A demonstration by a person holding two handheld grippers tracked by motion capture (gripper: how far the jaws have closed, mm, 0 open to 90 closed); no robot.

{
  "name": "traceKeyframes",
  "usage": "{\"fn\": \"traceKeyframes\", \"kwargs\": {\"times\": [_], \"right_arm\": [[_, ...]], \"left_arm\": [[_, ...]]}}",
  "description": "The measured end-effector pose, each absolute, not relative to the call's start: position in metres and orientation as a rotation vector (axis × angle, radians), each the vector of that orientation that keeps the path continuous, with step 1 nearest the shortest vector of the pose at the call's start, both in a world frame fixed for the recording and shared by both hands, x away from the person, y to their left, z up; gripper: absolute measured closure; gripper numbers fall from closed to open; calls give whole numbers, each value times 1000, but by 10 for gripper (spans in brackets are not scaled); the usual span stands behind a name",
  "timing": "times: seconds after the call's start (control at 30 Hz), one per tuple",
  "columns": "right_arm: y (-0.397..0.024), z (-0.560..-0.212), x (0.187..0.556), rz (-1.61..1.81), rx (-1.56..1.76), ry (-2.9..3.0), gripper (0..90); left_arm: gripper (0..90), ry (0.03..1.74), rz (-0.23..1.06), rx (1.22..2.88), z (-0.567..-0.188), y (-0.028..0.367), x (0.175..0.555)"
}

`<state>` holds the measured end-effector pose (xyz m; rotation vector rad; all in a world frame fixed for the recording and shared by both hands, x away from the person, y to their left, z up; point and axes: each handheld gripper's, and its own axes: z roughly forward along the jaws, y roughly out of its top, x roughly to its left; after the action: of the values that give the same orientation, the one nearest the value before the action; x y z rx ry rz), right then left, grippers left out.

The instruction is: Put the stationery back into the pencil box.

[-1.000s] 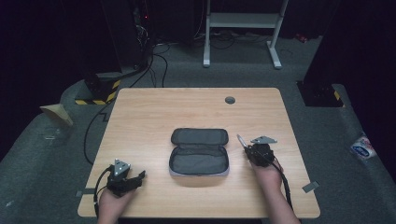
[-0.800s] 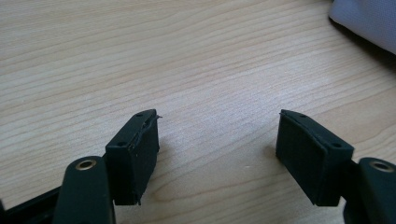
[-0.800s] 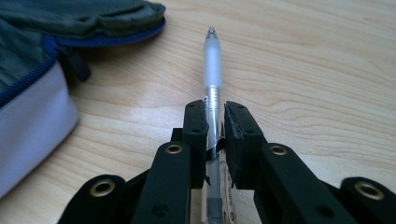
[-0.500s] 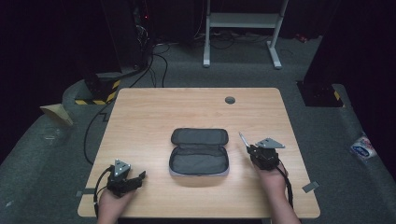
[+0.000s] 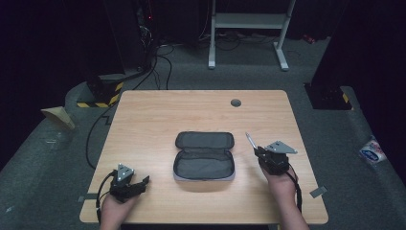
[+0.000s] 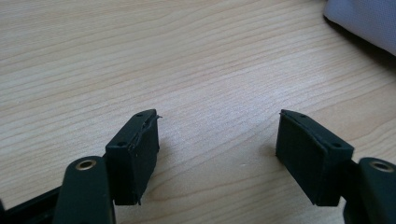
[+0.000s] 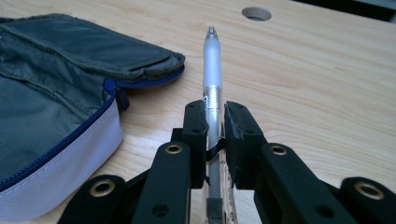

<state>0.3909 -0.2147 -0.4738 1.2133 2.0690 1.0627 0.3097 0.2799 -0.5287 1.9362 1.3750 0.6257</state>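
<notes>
the right gripper (image 7: 215, 122) is clamped on a pen (image 7: 212, 70), tip pointing forward past the jaws. the open case (image 5: 204, 157) lies just to its left, well nearer than to the left gripper (image 6: 219, 144), which rests open and empty on the table (image 5: 158, 120).

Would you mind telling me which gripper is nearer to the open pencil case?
Right. The right gripper, holding a pen, sits just beside the pencil case; the left gripper rests farther off at the near-left table edge.

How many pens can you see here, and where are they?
1. A clear pen is clamped in the right gripper, beside the open pencil case. The case's open pocket looks empty, though more could be hidden in its folds.
</notes>
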Motion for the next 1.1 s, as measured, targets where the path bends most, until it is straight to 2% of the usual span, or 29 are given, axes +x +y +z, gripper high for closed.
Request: {"fn": "traceKeyframes", "kwargs": {"times": [0.23,1.1], "right_arm": [[-217,-462,386,1083,1185,2029,786],[-201,-459,391,1088,1092,2080,786]], "left_arm": [[302,1375,623,1938,-529,280,310],[312,1402,638,1920,-529,281,307]]}}
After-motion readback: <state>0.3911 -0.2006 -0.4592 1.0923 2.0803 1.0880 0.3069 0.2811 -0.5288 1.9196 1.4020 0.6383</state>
